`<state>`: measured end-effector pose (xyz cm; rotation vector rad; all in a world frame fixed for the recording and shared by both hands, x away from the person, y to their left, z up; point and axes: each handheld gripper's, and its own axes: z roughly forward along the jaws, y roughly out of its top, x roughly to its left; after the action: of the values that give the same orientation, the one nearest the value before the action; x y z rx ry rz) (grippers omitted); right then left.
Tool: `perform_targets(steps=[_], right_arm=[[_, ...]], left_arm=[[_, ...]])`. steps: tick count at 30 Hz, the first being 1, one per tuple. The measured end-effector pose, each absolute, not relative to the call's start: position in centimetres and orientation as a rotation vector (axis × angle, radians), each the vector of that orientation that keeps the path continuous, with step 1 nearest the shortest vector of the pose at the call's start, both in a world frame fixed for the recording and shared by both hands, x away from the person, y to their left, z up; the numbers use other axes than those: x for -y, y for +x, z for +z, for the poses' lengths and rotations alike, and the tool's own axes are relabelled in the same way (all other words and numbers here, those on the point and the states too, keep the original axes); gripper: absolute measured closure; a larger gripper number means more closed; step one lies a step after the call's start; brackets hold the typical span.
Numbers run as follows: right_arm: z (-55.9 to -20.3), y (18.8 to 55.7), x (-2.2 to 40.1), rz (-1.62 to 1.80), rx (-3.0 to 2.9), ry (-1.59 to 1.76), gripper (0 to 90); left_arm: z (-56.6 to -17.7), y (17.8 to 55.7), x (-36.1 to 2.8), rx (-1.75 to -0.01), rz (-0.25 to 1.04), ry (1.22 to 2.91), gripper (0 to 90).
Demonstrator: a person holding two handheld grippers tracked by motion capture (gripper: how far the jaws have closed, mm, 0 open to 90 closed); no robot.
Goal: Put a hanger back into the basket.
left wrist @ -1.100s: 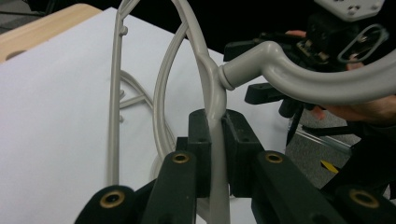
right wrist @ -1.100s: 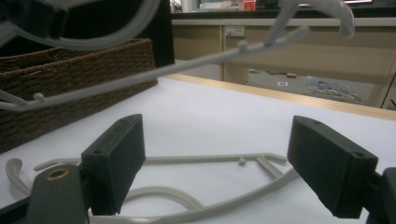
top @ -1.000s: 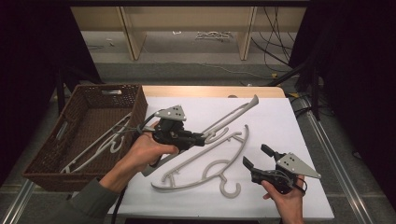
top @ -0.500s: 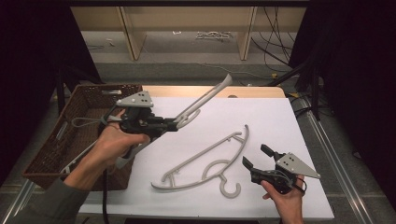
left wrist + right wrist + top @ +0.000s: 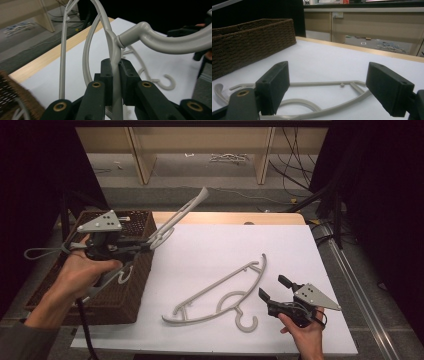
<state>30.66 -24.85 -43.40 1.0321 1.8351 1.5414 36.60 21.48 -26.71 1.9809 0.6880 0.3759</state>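
The brown wicker basket (image 5: 131, 292) is sitting at the left edge of the white table (image 5: 210, 250), and pale hangers are lying inside it; parts of two are peeking out around the hand, though the exact count inside is hidden. Two more grey hangers are showing outside the basket.

The left gripper (image 5: 144, 246) is hovering above the basket's right rim, its jaws clamping tight on the held hanger (image 5: 181, 216) at the neck where the hook meets the frame. That hanger is hanging in the air over the basket's far right corner, its long axis slanting up and away from the basket toward the far side of the table, hook end nearest the gripper.

The second hanger (image 5: 220, 292) is lying flat on the table to the right of the basket, well apart from it, its long axis running diagonally, hook pointing toward the near edge.

The right gripper (image 5: 273, 289) is resting farther right of the basket, just beside that flat hanger, jaws spread wide with nothing between them.
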Motion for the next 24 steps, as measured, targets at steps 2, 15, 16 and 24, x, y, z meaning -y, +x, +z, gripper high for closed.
perform_targets(steps=[2,15,16,24], right_arm=[[-43.3,30.6,24.9,1.525,-1.845,1.037,20.1],[-43.6,30.8,24.7,1.547,-1.828,1.027,20.1],[-43.6,30.8,24.7,1.547,-1.828,1.027,20.1],[-43.5,30.7,24.7,1.54,-1.838,1.031,20.1]], left_arm=[[-26.8,36.6,-22.5,-0.708,0.405,1.991,82.0],[-28.8,38.2,-28.3,-0.807,0.547,2.033,82.0],[-28.8,38.2,-28.3,-0.807,0.547,2.033,82.0],[-30.0,39.2,-30.6,-0.854,0.583,2.023,81.9]])
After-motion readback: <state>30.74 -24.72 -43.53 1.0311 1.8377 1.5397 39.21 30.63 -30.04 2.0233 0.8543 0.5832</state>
